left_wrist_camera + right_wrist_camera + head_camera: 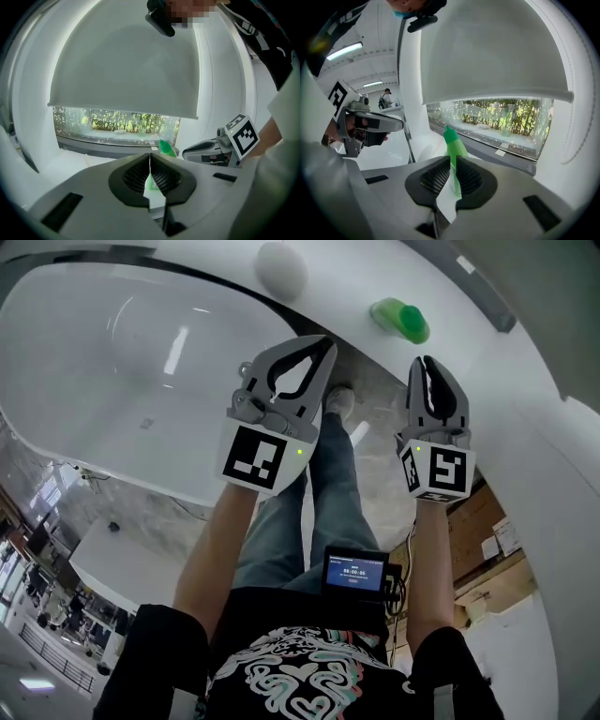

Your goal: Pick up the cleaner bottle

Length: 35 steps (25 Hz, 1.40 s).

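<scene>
1. Nearest the head camera are the person's black printed shirt [300, 667] and a small screen [356, 573] at the waist. Both forearms reach forward over jeans [281, 521] and marble floor [380, 418].
2. Left gripper [324, 341]: fingers clenched together and empty. Its own view shows only a thin slit between the pads, with green visible far beyond.
3. Right gripper [427, 362]: fingers likewise clenched and empty. The green in its slit is the distant bottle, not a grasp.
4. Cleaner bottle [401, 320]: green, standing upright on the white ledge [469, 352] under the window [501, 117], past the end of the bathtub [141, 381]. It is well apart from both grippers. The right gripper is the nearer one and has the bottle dead ahead.
5. Step in hand, as judged: approach and pre-grasp. Nothing is picked up yet.
6. The right fingers should be released wide before the gripper closes in, not at the bottle, since shut tips would likely knock it over.
7. Best approach is near level, one finger on each side of the wide body, below the tapering neck. A grip on the taper probably slips.
8. Squeeze moderately, as the plastic is likely thin and will flex. Then lift straight up off the ledge.
9. The left gripper has no job here and is best kept clear of the white round object [281, 268] near the tub rim.
</scene>
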Motion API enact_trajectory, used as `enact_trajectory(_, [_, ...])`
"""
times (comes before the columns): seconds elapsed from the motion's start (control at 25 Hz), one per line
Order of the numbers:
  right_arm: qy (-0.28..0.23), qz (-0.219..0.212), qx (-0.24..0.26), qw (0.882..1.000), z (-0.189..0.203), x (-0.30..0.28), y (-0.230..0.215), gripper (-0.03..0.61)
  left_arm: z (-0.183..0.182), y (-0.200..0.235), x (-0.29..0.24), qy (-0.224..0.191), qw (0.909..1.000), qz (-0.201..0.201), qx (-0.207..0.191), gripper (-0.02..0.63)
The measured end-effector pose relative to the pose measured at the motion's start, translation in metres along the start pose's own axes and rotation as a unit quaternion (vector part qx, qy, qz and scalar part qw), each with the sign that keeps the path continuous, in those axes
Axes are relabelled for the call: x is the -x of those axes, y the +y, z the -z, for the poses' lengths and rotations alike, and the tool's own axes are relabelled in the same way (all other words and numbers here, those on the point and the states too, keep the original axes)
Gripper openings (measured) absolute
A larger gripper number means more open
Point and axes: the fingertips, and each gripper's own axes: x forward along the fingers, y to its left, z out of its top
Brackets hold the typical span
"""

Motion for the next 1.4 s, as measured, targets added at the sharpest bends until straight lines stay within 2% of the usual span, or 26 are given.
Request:
enact_trajectory(0.12, [-0.003,-0.001,-0.005,1.0,0.01,-0.009,-0.004,0.037,0.009,0.004,-0.009,0.001,1.0,-0.001,-0.002,0.018])
enact_trajectory(0.32, [0.001,-0.009,-0.014,1.0,0.016,-0.014,-0.004,0.114,0.02,0.003,-0.024,0.01,0.9998,0.016,0.0,0.018])
enact_trajectory(0.68, [0.002,-0.03,-0.014,0.999,0.022,-0.037,-0.009,0.179,0.025,0.004,-0.054,0.007,0.9996,0.028,0.005,0.018])
enact_trajectory(0.8, [0.0,-0.043,0.003,0.999,0.022,-0.045,-0.01,0.197,0.029,0.004,-0.061,0.01,0.9996,0.026,0.012,0.018])
enact_trajectory(1.04, [-0.013,-0.069,0.074,0.995,0.019,-0.057,-0.003,0.24,0.035,0.007,-0.063,0.015,0.9995,0.017,0.022,0.018])
enact_trajectory(1.4, [-0.017,-0.086,0.099,0.991,0.025,-0.094,-0.003,0.249,0.044,0.013,-0.069,0.018,0.9989,0.011,0.042,0.018])
